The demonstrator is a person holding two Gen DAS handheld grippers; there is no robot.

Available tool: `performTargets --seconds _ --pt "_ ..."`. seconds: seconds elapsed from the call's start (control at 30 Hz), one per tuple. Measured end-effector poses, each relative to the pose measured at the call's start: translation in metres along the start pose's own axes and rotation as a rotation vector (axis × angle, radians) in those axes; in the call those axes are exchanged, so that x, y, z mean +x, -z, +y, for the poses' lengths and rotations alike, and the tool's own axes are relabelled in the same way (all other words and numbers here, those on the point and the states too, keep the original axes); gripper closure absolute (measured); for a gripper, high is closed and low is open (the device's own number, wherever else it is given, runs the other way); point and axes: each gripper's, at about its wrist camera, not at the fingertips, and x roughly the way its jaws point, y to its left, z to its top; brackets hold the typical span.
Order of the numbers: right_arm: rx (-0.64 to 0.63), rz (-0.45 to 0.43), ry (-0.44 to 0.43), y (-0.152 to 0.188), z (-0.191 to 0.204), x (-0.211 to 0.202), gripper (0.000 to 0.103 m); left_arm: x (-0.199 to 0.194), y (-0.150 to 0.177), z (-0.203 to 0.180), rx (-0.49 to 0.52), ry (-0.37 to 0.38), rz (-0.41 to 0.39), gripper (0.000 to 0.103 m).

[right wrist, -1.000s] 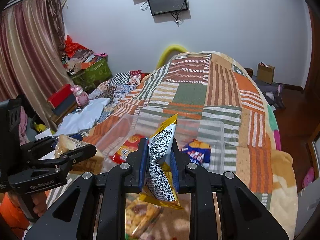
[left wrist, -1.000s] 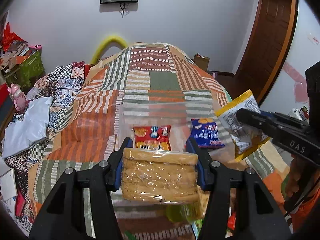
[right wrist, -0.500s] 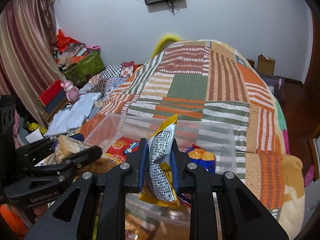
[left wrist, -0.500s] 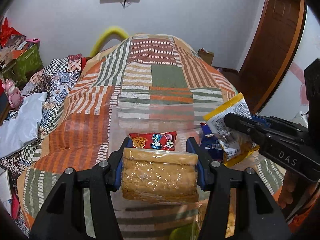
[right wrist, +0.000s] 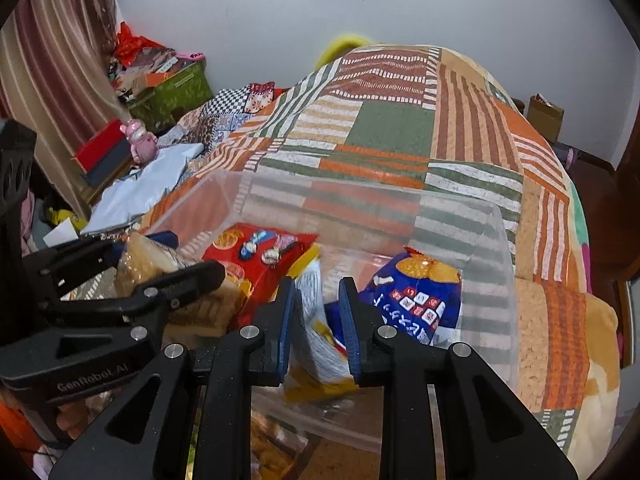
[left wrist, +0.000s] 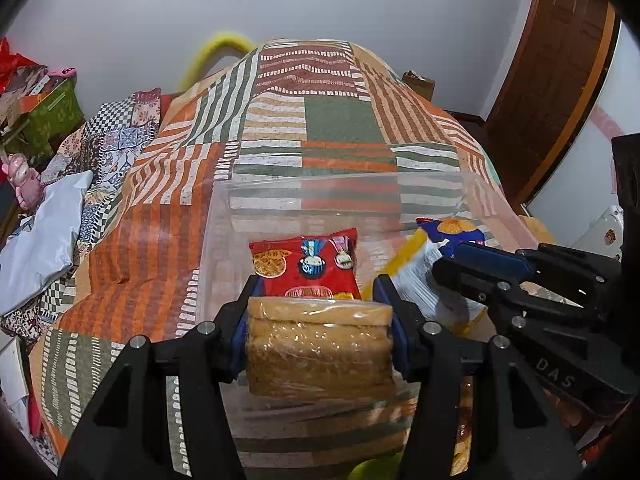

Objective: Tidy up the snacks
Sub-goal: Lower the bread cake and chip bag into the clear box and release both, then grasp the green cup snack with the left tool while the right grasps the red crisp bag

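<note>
Left gripper (left wrist: pixel 318 286) grips wrapped cake (left wrist: pixel 318 350); right gripper (right wrist: pixel 317 286) pinches yellow packet (right wrist: pixel 320 354), over clear bin (left wrist: pixel 312 184).

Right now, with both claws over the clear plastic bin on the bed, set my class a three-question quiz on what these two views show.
1. True or false: the left claw is shut on a clear-wrapped tan cake block.
2. Which packet lies flat in the clear plastic bin nearest the left claw? A. red snack packet B. green packet C. black box
3. Fill in: the right claw holds a yellow and ______ printed sachet beside the blue snack packet.

Key: 1 true; 2 A; 3 white.
</note>
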Motion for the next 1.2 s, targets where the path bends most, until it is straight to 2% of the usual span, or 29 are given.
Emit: performTargets --seconds 0.2,0.43,0.57,0.73,0.87,1.0,1.2 --pt "-0.014 -0.003 0.018 0.002 0.001 -0.007 0.08 -0.006 0.003 0.0 -0.002 -0.011 -0.003 0.037" --pt "-0.015 -0.035 0.023 0.006 0.003 -0.031 0.062 -0.028 0.006 0.003 -0.025 -0.009 -0.027 0.024" --pt "-0.028 -0.06 0.029 0.013 0.008 -0.051 0.059 -0.044 0.01 0.004 -0.037 -0.005 -0.033 0.024" --pt "-0.025 -0.085 0.019 0.024 0.01 -0.074 0.048 -0.068 0.019 0.001 -0.032 -0.008 -0.044 0.022" --pt "-0.038 -0.104 0.028 0.037 0.013 -0.092 0.048 -0.087 0.029 -0.003 -0.029 -0.005 -0.048 0.014" --pt "-0.032 -0.116 0.023 0.05 0.013 -0.107 0.045 -0.105 0.044 -0.01 -0.003 -0.018 -0.057 0.013" --pt "-0.025 -0.102 0.031 0.076 0.011 -0.115 0.044 -0.118 0.072 -0.02 0.034 -0.018 -0.023 0.011"
